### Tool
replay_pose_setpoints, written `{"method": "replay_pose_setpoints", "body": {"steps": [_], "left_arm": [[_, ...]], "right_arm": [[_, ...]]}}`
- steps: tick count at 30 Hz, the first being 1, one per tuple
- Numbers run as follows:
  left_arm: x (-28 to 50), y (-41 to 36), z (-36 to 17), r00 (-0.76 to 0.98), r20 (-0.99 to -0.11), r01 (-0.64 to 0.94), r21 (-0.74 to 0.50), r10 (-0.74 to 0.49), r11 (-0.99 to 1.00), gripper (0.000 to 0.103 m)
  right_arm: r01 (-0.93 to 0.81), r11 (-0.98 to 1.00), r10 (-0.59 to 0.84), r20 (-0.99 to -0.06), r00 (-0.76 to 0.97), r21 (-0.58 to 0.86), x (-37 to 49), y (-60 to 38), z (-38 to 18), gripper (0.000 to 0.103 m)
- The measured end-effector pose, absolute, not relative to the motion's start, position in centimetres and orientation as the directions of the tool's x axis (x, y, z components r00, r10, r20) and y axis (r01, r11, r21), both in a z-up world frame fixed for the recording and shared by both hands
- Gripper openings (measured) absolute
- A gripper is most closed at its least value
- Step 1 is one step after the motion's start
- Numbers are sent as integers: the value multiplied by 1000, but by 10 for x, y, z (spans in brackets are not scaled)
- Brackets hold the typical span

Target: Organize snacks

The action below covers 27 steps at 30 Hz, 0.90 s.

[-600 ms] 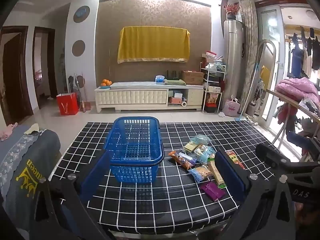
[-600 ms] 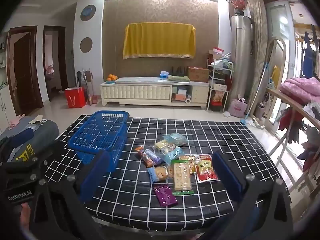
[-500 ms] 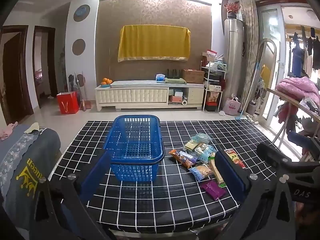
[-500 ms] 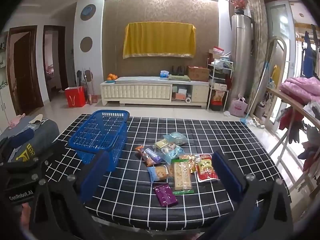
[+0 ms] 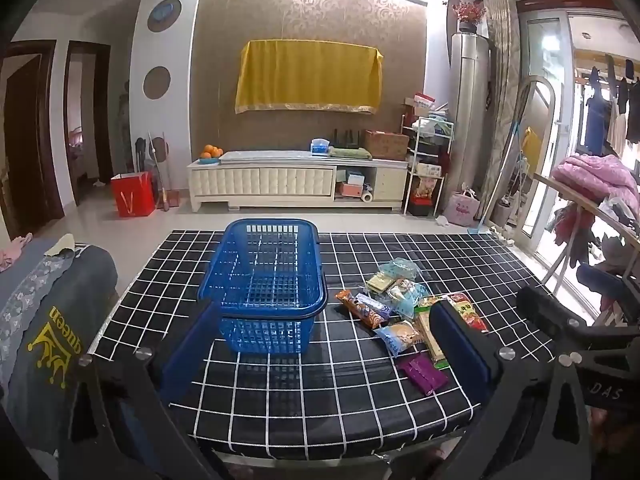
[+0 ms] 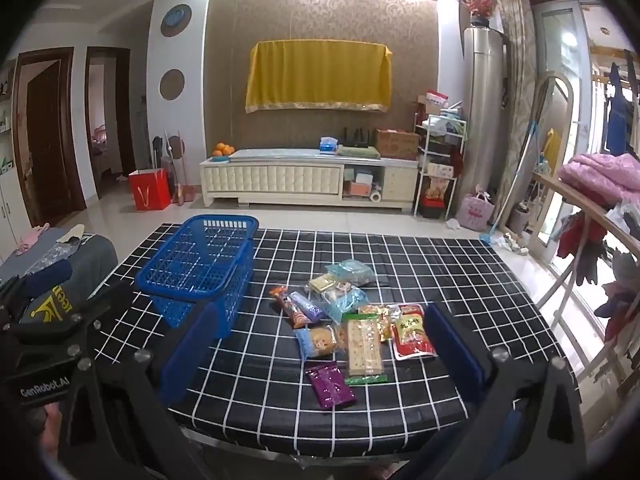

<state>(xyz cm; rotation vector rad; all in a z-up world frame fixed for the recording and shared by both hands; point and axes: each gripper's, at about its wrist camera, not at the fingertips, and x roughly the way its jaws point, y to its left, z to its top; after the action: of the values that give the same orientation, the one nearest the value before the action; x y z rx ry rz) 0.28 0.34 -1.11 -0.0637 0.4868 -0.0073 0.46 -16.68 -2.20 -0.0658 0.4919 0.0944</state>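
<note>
Both views have dipped slightly toward the blue plastic mesh basket (image 5: 266, 286); wide, empty fingers (image 6: 192, 356) approach the scattered snack packets (image 6: 352, 320) ahead, first pickup pending.

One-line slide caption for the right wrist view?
Open right gripper faces loose snack packets beside an empty blue basket on the checked table.

Bright ceiling glare, fisheye-warped edges, dark corners
</note>
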Motion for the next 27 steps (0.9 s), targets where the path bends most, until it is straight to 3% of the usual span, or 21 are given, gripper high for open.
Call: {"method": "replay_pose_setpoints", "body": {"steps": [27], "left_arm": [[5, 6, -21, 865, -500, -6, -87, -39, 996, 103]], "right_arm": [[-98, 994, 61, -516, 855, -45, 8, -165, -31, 103]]}}
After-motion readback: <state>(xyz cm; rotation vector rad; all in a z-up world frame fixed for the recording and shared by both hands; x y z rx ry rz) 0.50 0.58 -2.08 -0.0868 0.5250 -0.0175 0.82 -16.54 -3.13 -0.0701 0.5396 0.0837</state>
